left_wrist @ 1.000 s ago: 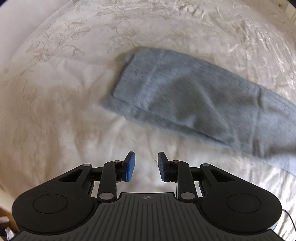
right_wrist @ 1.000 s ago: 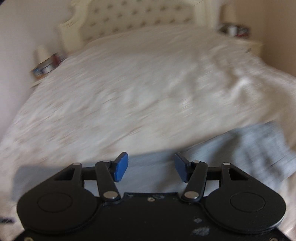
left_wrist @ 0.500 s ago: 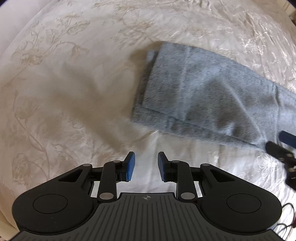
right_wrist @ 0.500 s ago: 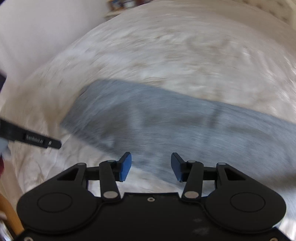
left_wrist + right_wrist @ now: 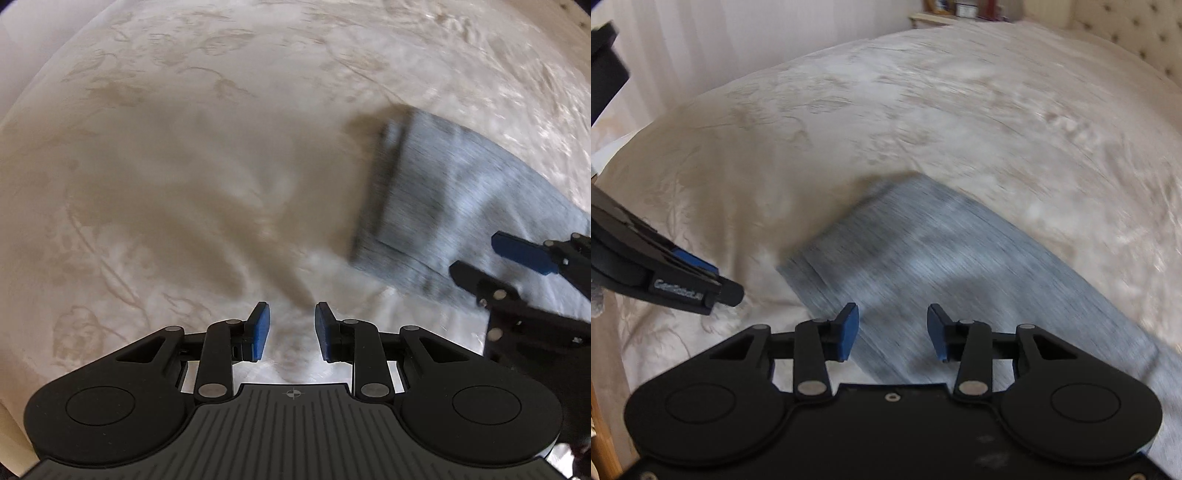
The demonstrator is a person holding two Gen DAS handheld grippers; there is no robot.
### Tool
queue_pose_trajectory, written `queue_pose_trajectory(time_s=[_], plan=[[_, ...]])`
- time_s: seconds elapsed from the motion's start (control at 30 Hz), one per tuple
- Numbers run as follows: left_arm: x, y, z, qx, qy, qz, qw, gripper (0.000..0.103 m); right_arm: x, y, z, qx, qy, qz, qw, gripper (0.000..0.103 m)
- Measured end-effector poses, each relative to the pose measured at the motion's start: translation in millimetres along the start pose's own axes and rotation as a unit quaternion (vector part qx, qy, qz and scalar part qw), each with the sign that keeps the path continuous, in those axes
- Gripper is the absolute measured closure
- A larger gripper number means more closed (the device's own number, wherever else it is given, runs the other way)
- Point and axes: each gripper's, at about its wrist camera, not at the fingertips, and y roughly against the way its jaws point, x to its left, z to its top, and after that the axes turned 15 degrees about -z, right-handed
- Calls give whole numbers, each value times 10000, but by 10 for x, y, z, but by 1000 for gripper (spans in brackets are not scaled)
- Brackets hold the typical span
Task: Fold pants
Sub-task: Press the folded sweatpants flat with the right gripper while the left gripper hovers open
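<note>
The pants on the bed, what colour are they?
Heathered blue-grey pants, clearest from the right wrist.

The pants (image 5: pixel 945 258) are lying flat on the bedspread (image 5: pixel 923 110), their leg end pointing toward the left gripper (image 5: pixel 291 330). The right gripper (image 5: pixel 892 330) is hovering over that leg, just right of the left gripper, with the headboard (image 5: pixel 1126 33) lying beyond.

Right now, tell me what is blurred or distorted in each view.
Left wrist view: pants and bedspread motion-smeared, left hand-held gripper sharp, fisheye bends the bed. Right wrist view: pants streaked, right hand-held gripper crisp, headboard soft.
</note>
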Motion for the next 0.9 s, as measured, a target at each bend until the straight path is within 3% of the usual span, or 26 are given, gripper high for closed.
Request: queue_pose_trajectory(time_s=[0.23, 0.3, 0.33, 0.53, 0.73, 0.9], plan=[[254, 47, 46, -38, 258, -20, 9997, 77, 459, -213, 92, -214, 946, -98, 9952, 60], [309, 62, 42, -41, 303, -47, 9995, 77, 556, -215, 64, -429, 1298, -366, 9899, 74], [324, 66, 46, -41, 310, -57, 9995, 77, 567, -216, 62, -465, 1365, -417, 9887, 94], [267, 193, 122, -166, 138, -180, 9996, 77, 375, -65, 129, -367, 663, 177, 9970, 98], [-58, 244, 330, -357, -314, -430, 9979, 77, 434, -104, 74, -200, 647, 566, 9961, 97], [-148, 325, 438, -571, -315, -515, 9965, 77, 240, 104, 145, -553, 7, 579, 9968, 97]])
